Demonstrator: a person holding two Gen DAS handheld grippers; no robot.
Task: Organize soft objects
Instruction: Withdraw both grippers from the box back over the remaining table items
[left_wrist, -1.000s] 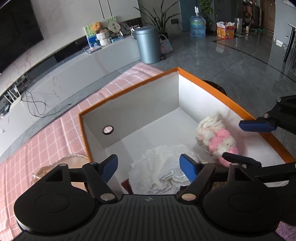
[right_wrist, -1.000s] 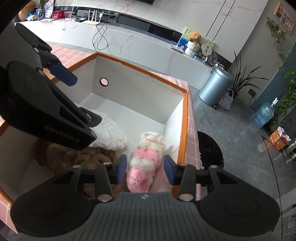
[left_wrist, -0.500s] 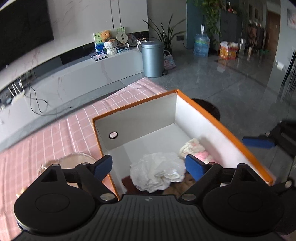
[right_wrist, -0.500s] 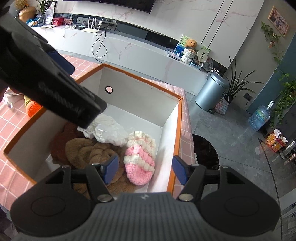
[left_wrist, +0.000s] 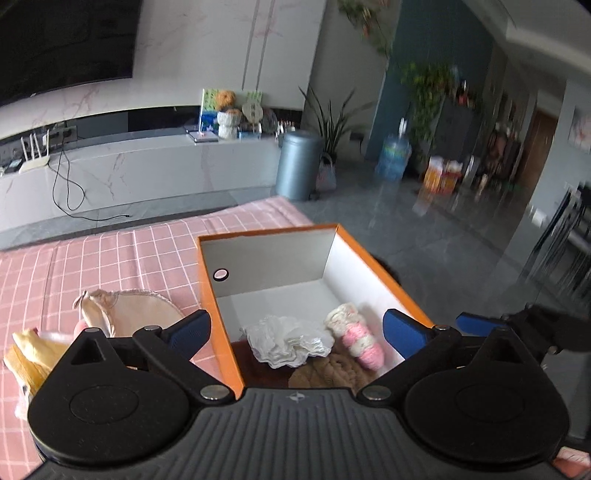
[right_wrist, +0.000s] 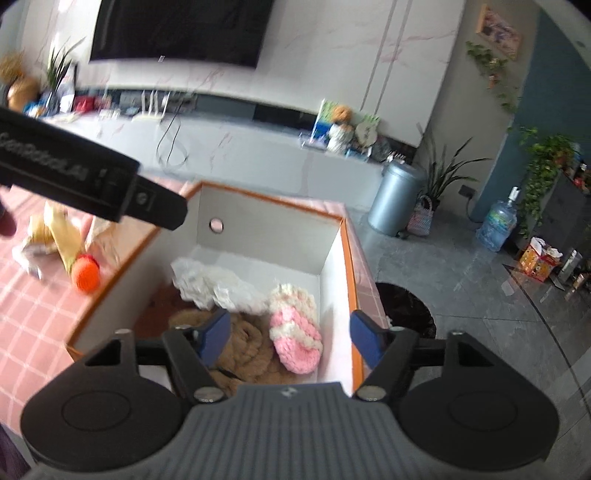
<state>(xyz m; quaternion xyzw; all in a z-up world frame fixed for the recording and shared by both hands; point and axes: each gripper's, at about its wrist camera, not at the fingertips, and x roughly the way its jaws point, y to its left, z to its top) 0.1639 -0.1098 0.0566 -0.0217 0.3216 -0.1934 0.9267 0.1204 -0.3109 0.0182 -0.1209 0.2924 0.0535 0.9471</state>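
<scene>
the box, orange-rimmed with white walls, stands on the pink checked cloth and serves as the landmark for this report. three soft items lie inside it: a white cloth near the middle of the floor, a pink-and-white knit beside it against the right wall, and a brown plush at the near end, partly under the other two. they appear bunched at the near end because that is where they were dropped in; the far end of the box floor is bare.

outside the box, to its left on the cloth, more soft goods wait: a beige pouch just beside the left wall, a yellow item further left, and an orange ball near the yellow item. judged from this, the task is part done.

the left gripper hangs above the near left corner of the box, fingers wide apart, holding nothing; its left finger sits over the cloth outside the wall, its right over the box interior. the pouch lies just left of and beyond that left finger.

the right gripper hangs above the near end of the box, fingers likewise apart and empty. the knit lies below, between its fingers, not touched.
</scene>
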